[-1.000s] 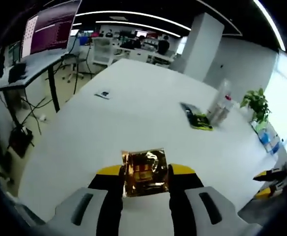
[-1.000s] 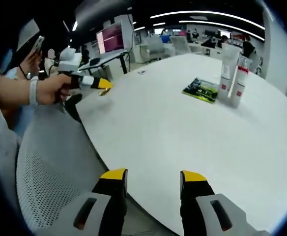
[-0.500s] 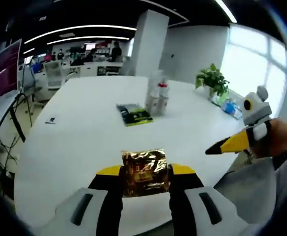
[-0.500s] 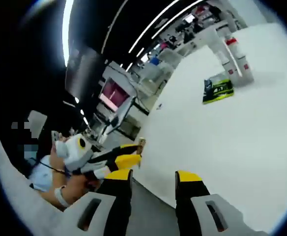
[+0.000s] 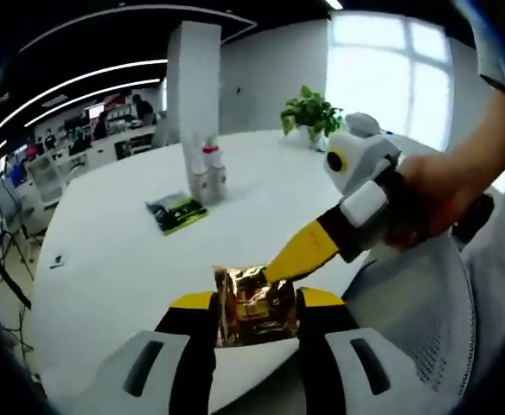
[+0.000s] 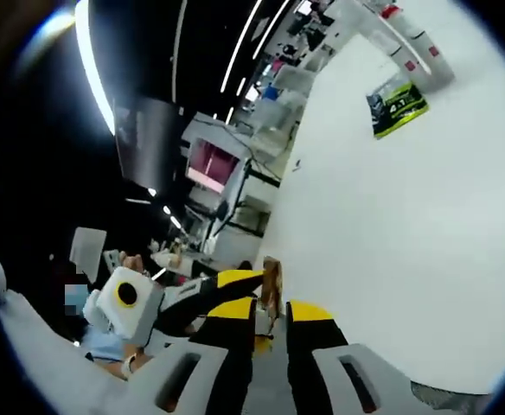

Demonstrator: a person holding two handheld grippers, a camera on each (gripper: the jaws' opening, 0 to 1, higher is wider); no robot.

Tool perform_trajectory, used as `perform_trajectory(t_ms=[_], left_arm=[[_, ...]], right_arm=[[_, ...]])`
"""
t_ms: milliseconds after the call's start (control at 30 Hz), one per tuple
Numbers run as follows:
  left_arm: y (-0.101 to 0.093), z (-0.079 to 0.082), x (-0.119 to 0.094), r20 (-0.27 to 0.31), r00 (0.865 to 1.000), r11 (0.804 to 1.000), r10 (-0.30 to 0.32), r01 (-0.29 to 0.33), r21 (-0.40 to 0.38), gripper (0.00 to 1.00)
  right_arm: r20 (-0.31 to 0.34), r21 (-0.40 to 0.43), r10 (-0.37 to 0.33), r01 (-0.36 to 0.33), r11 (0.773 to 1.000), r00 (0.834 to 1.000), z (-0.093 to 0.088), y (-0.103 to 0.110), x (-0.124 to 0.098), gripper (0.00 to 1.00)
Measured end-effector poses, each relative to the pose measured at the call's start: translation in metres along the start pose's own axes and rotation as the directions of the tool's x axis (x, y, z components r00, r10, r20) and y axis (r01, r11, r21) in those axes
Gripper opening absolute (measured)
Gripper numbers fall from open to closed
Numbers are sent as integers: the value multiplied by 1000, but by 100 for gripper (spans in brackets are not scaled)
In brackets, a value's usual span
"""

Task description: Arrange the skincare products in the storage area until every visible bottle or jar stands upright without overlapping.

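Observation:
A gold foil sachet [image 5: 254, 309] is pinched between the jaws of my left gripper [image 5: 254, 298], held over the near edge of the white table [image 5: 105, 268]. My right gripper [image 5: 287, 259] reaches in from the right, its yellow tips at the sachet's top right corner. In the right gripper view the sachet [image 6: 272, 275] shows edge-on just above my right gripper [image 6: 271, 304], whose jaws stand close together with a small gap. The left gripper [image 6: 242, 290] comes in from the left there. Two white tubes [image 5: 207, 173] stand upright far across the table beside a flat green packet [image 5: 176, 213].
A person's hand [image 5: 443, 203] holds the right gripper over a grey mesh chair [image 5: 417, 320]. A potted plant [image 5: 313, 111] stands at the table's far edge. In the right gripper view the tubes [image 6: 408, 43] and green packet [image 6: 397, 99] lie far off; desks and a monitor [image 6: 209, 164] stand behind.
The right gripper has come in to the sachet held by the left gripper, and its jaws have narrowed. Both views have swung round; the left gripper keeps its hold.

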State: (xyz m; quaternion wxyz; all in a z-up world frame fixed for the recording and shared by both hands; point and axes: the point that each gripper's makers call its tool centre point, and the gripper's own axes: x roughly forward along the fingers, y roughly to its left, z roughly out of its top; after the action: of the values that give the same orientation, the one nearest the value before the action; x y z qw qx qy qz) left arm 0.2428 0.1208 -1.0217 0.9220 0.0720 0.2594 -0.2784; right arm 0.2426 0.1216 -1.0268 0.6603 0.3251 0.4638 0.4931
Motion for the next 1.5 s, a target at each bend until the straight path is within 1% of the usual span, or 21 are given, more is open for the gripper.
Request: perform_trajectory(t_ms=[67, 100, 200, 333, 400, 433, 467, 567, 700, 767, 833, 900, 967, 1033, 1067, 1100, 1133, 1167, 1300, 1433, 1500], left_arm=[[-8, 3, 2, 1, 1000, 999, -19, 19, 32, 32], [-11, 4, 3, -9, 1000, 998, -21, 21, 55, 32], [-15, 4, 4, -11, 1000, 997, -27, 27, 67, 32], [-20, 5, 8, 19, 997, 997, -73, 73, -24, 34], [-22, 6, 8, 57, 992, 984, -110, 116, -132, 31], [-23, 7, 7, 85, 988, 968, -127, 142, -205, 32], [-21, 8, 6, 116, 982, 935, -148, 177, -307, 34], [-10, 9, 6, 141, 977, 906, -161, 203, -371, 39], [-9, 15, 2, 218, 950, 813, -222, 304, -497, 31], [-21, 18, -3, 258, 918, 735, -301, 396, -551, 23], [-25, 23, -5, 292, 898, 705, -328, 439, -557, 17], [-26, 24, -6, 294, 895, 693, -335, 446, -567, 16], [-28, 28, -8, 328, 879, 666, -345, 476, -574, 12], [-35, 34, -13, 361, 848, 615, -388, 530, -584, 4], [-31, 31, -13, 352, 859, 628, -372, 512, -586, 3], [-30, 33, -14, 366, 855, 622, -368, 519, -586, 1], [-28, 38, -16, 397, 842, 597, -366, 540, -594, 0], [-25, 36, -16, 394, 848, 587, -355, 530, -612, 0], [-14, 43, -22, 445, 839, 569, -313, 541, -619, 0], [11, 51, -29, 525, 826, 509, -206, 548, -663, 0], [17, 48, -30, 529, 829, 497, -183, 542, -678, 0]], right_arm=[[-27, 1, 7, -7, 1000, 1000, -4, 0, -1, 0], [-64, -3, -17, 17, 1000, 998, -10, -6, -3, 0], [-68, -23, -10, 8, 1000, 998, -9, -7, -7, 0], [-100, -55, -18, 13, 998, 995, -11, -10, -19, 0], [-110, -72, -20, 12, 997, 994, -10, -12, -25, 0], [-111, -73, -15, 7, 997, 994, -10, -12, -27, 0], [-106, -78, -4, -4, 997, 994, -8, -11, -31, 0], [-93, -71, 37, -44, 996, 995, -1, -8, -39, 0], [-115, -84, 118, -128, 988, 986, 1, 7, -47, 0], [-135, -99, 151, -165, 981, 979, -1, 13, -49, 0], [-147, -102, 190, -206, 973, 971, -1, 21, -51, 0], [-171, -98, 227, -245, 964, 959, -4, 28, -52, 0], [-199, -108, 242, -267, 958, 950, -6, 33, -51, 0], [-219, -115, 243, -272, 955, 945, -7, 35, -49, 0], [-221, -115, 250, -280, 953, 943, -6, 35, -49, 0], [-219, -111, 254, -283, 953, 942, -5, 36, -49, 0], [-207, -102, 259, -284, 953, 943, -1, 35, -48, 0], [-199, -80, 276, -296, 952, 940, 1, 38, -47, 0], [-152, -95, 286, -302, 949, 946, 8, 43, -39, 1], [-143, -91, 292, -307, 947, 946, 8, 44, -30, 4], [-134, -108, 275, -289, 951, 952, 8, 43, -26, 6]])
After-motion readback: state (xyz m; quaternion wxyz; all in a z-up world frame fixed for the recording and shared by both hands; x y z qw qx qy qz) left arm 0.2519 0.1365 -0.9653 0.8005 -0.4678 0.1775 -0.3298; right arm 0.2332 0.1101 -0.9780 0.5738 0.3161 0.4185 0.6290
